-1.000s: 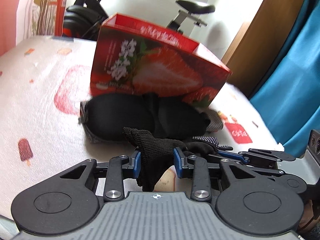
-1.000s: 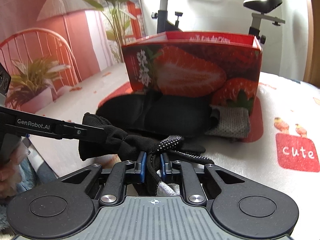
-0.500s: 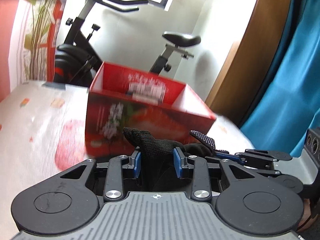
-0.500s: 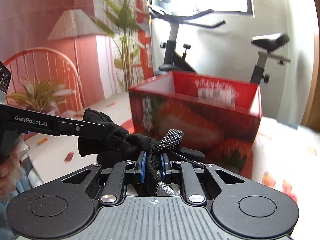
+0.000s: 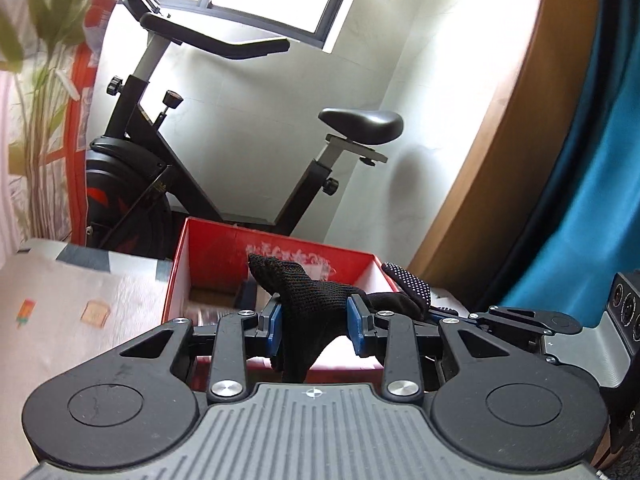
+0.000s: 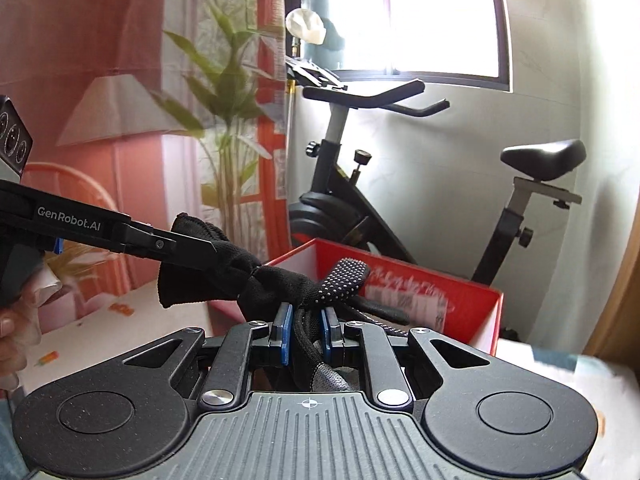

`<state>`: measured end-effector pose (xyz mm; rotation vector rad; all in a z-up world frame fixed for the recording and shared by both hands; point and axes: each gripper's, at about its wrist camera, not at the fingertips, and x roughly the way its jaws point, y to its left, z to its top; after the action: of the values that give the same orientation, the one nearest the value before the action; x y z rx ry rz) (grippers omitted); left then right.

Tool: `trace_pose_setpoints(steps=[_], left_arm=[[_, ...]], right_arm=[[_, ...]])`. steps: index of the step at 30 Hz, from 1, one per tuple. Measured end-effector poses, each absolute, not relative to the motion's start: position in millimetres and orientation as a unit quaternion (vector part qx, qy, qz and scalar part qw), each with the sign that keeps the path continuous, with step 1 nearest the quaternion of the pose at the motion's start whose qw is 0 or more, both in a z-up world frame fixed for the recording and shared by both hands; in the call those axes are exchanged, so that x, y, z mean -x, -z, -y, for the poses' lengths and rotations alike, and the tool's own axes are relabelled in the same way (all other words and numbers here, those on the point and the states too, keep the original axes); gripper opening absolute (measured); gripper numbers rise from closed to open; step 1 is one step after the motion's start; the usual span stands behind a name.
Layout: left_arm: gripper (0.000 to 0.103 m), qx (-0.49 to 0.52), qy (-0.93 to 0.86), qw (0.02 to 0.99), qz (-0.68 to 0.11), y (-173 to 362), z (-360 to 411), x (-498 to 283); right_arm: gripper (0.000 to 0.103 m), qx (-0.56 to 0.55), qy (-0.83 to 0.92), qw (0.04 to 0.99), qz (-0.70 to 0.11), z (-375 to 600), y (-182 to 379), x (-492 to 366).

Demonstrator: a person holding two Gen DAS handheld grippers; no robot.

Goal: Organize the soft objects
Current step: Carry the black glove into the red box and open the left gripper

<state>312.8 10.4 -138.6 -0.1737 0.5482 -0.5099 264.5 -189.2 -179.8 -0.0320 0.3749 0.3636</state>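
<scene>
A black knit glove point(image 5: 310, 304) with white-dotted fingers point(image 6: 346, 274) hangs stretched between both grippers. My left gripper point(image 5: 316, 330) is shut on one bunched end of it. My right gripper point(image 6: 306, 330) is shut on the other end, near the grey cuff. Both hold it in the air just in front of the open red strawberry box point(image 5: 216, 248), whose rim point(image 6: 420, 276) lies beyond and slightly below the glove. In the right wrist view the left gripper's fingers point(image 6: 176, 246) come in from the left, clamped on the glove. The black sleep mask from earlier is out of view.
An exercise bike point(image 5: 160, 184) stands behind the box against the white wall, also in the right wrist view point(image 6: 348, 208). A patterned cloth covers the table point(image 5: 60, 320). A blue curtain point(image 5: 592, 200) hangs at right. A person's hand point(image 6: 12, 320) grips the left tool.
Both grippers have lifted the glove off the table and carried it toward the box. The sleep mask and the box's strawberry front have dropped below the view; the box's open top now shows.
</scene>
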Motion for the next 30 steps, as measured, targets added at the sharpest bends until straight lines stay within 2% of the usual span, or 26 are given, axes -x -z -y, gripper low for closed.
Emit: trace_pose_setpoints(steps=[6, 15, 26, 27, 28, 29, 30], left_arm=[[0.035, 0.096, 0.241, 0.92, -0.295, 145.5, -1.9, -377.1], [0.035, 0.092, 0.233, 0.894, -0.371, 191.4, 16.9, -459.4], [0.036, 0.067, 0.211, 0.884, -0.411, 222.9, 22.3, -497.1], [0.038, 0.058, 0.207, 0.886, -0.412, 223.2, 23.2, -497.3], [0.046, 0.049, 0.203, 0.887, -0.411, 223.1, 23.7, -498.1], [0.059, 0.044, 0.199, 0.889, -0.41, 222.2, 23.6, -497.9], [0.066, 0.039, 0.194, 0.892, -0.406, 220.4, 24.5, -499.2]], right_arm=[[0.014, 0.027, -0.175, 0.958, -0.224, 198.0, 172.0, -334.9], [0.014, 0.018, -0.149, 0.937, -0.316, 209.3, 207.3, -433.4], [0.015, 0.031, -0.127, 0.896, -0.424, 199.3, 249.1, -496.0], [0.015, 0.028, -0.124, 0.894, -0.43, 199.6, 251.3, -498.1], [0.015, 0.028, -0.119, 0.892, -0.436, 200.0, 253.5, -499.9], [0.018, 0.027, -0.112, 0.89, -0.441, 201.8, 255.4, -501.8], [0.019, 0.023, -0.107, 0.889, -0.444, 203.7, 256.1, -502.8]])
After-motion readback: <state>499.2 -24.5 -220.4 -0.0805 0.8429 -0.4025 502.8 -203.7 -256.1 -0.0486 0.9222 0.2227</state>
